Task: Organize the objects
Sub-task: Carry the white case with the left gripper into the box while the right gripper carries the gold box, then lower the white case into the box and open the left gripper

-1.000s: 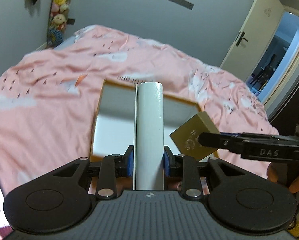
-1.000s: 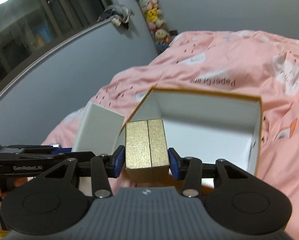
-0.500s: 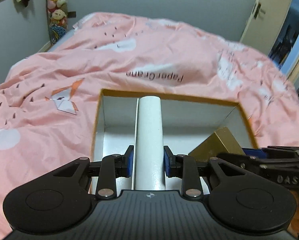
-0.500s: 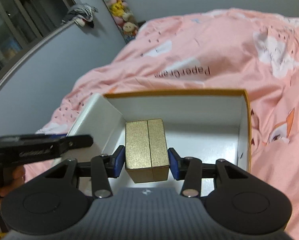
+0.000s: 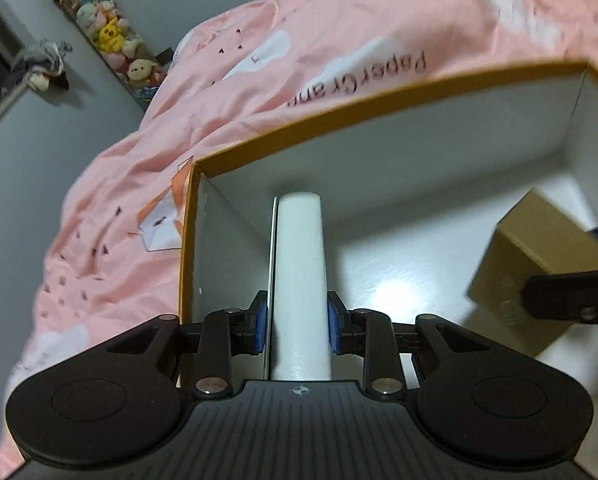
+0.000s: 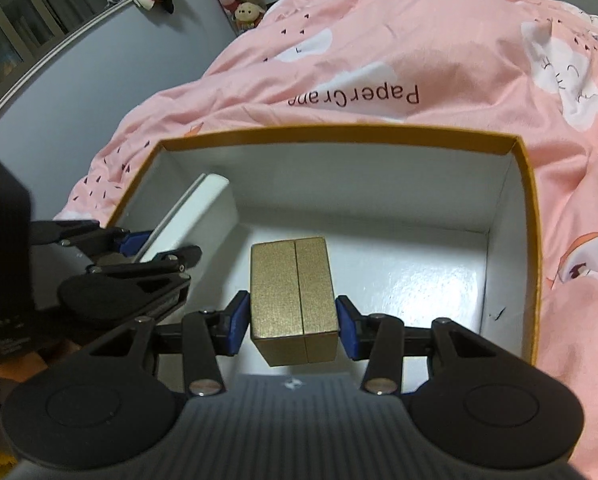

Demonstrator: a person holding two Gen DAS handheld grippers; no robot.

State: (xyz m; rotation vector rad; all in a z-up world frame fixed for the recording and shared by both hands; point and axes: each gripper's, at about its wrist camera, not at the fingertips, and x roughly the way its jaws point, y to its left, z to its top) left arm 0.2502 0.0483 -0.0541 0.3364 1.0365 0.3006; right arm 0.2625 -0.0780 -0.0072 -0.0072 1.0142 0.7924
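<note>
I see one big open box [image 6: 533,248] on the pink blanket [image 6: 439,40]. My left claw [image 5: 298,322] squeezes one white box [image 5: 301,264]; my right claw [image 6: 293,326] squeezes one gold box [image 6: 293,294].

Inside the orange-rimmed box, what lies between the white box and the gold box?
Nothing: in the right wrist view only bare white floor of the orange-rimmed cardboard box separates the flat white box from the gold box.

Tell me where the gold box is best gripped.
Grip the gold box across its two long flat sides, coming from above along its length, as the right claw does now. Those faces are parallel, so the pads sit flush.
</note>
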